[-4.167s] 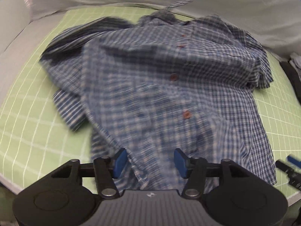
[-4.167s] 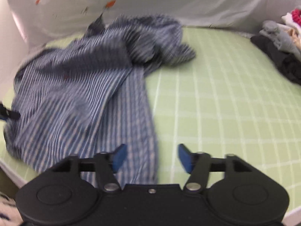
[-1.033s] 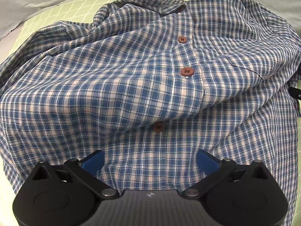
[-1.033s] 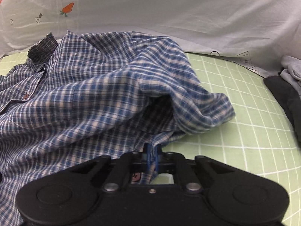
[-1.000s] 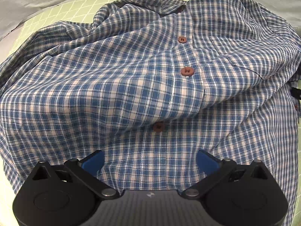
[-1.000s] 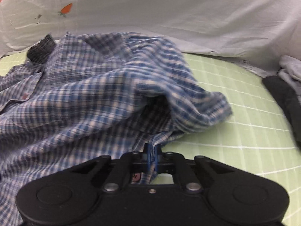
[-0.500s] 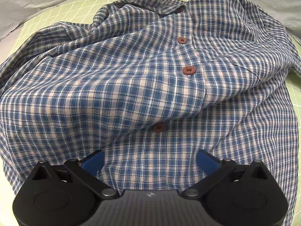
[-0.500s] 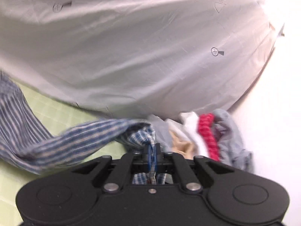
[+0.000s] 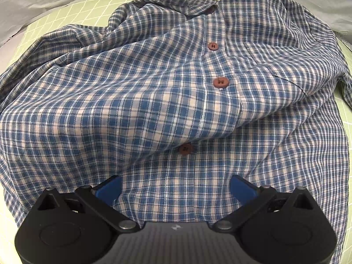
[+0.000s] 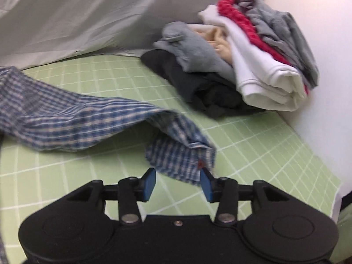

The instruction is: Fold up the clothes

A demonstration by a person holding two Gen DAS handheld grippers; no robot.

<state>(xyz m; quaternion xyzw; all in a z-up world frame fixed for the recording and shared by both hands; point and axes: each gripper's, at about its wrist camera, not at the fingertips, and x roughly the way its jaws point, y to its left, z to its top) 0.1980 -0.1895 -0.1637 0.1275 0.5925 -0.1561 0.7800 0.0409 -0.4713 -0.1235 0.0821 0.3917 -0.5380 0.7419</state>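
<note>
A blue and white plaid button shirt (image 9: 154,101) lies rumpled, front up, on the green grid mat (image 9: 72,11), with brown buttons down its placket. My left gripper (image 9: 175,190) is open wide just above the shirt's lower front, holding nothing. In the right wrist view a sleeve of the shirt (image 10: 92,123) stretches across the mat (image 10: 253,154) from the left. Its cuff end (image 10: 182,156) lies between the blue pads of my right gripper (image 10: 177,183), which is open.
A pile of clothes (image 10: 237,57), grey, black, white, red and cream, sits at the mat's far right corner. A pale grey sheet (image 10: 88,15) hangs behind the mat. The mat's right edge (image 10: 330,173) borders a white surface.
My right gripper pulled the sleeve out to the right toward the clothes pile, then opened and let the cuff go onto the mat. My left gripper stayed still and open.
</note>
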